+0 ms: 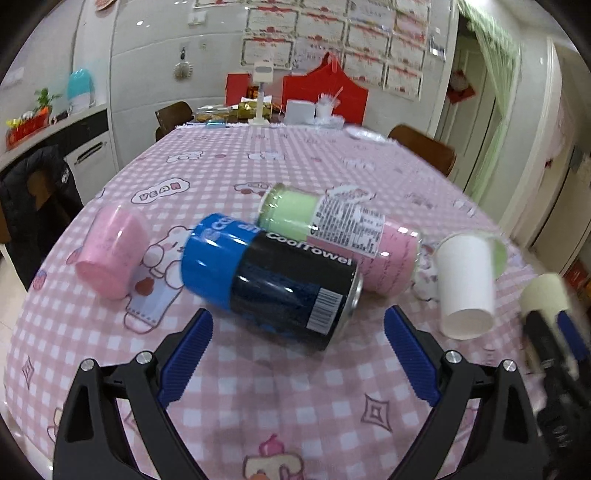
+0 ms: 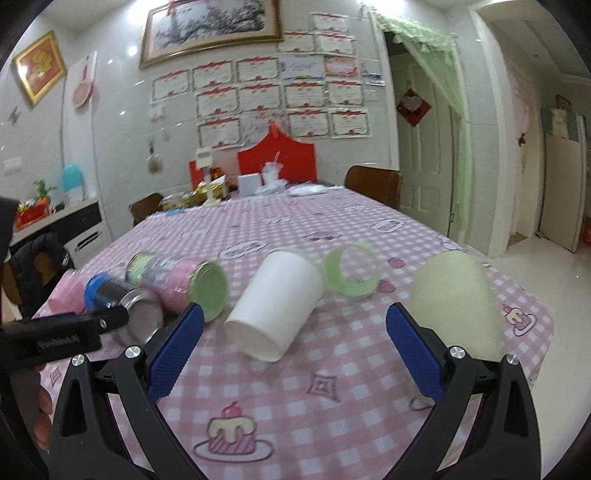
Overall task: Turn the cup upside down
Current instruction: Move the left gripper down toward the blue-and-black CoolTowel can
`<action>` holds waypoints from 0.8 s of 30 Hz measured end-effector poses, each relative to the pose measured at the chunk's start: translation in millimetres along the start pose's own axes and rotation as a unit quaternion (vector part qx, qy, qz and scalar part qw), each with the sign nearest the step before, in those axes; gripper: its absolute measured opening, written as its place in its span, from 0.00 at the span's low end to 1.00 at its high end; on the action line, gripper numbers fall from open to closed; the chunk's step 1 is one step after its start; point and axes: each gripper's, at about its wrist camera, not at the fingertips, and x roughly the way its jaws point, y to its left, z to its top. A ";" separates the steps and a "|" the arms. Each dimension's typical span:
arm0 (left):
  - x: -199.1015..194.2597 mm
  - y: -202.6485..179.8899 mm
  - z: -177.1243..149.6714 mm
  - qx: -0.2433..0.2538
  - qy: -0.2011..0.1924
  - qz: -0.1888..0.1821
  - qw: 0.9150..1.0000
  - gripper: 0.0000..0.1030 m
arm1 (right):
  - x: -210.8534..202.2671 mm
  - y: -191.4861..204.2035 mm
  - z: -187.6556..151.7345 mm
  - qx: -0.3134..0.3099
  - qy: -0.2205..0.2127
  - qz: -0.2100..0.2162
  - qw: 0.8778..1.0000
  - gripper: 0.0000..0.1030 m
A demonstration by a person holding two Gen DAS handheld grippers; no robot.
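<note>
White paper cup (image 2: 273, 306), lying just left of the green ring (image 2: 351, 273), looks light and crushable, so the wide-open, empty right gripper (image 2: 295, 332) should pinch its mid-wall gently.

White tiled wall (image 2: 110, 122), framed painting (image 2: 210, 29), wooden chair (image 2: 373, 184), glossy floor (image 2: 546, 266)

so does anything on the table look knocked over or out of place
Yes, nearly everything lies on its side: the white paper cup, the blue and black can, the pink and green tube, a clear green-rimmed cup and a pink cup. Nothing looks spilled. Both grippers are open and empty.
</note>
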 end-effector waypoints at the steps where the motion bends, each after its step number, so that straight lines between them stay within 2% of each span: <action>1: 5.6 -3.5 0.1 0.010 0.008 0.007 1.000 0.90 | 1.2 -0.5 0.1 0.001 0.000 0.000 1.000 0.92; 5: 16.4 -0.2 -2.0 0.020 0.024 0.044 0.999 0.90 | 5.0 0.3 -2.6 0.000 0.008 0.002 1.000 0.92; 8: 13.0 16.9 -3.6 0.000 0.026 0.043 0.999 0.90 | 7.9 4.0 -1.6 -0.001 0.010 0.010 1.000 0.92; 16: -1.1 54.8 -11.1 -0.025 0.028 0.082 0.996 0.90 | 8.3 16.9 0.1 -0.007 0.010 0.019 1.000 0.92; 18: -10.6 60.1 -13.2 -0.032 0.015 0.073 0.997 0.90 | 8.0 18.8 2.0 -0.009 0.008 0.020 1.000 0.92; 21: -22.4 54.4 -10.9 -0.027 -0.008 0.031 0.999 0.90 | 8.8 20.1 3.7 -0.011 0.006 0.021 1.000 0.92; 24: -17.9 42.1 -3.2 -0.017 -0.011 0.014 1.000 0.90 | 10.5 19.3 4.0 -0.013 0.005 0.017 1.000 0.92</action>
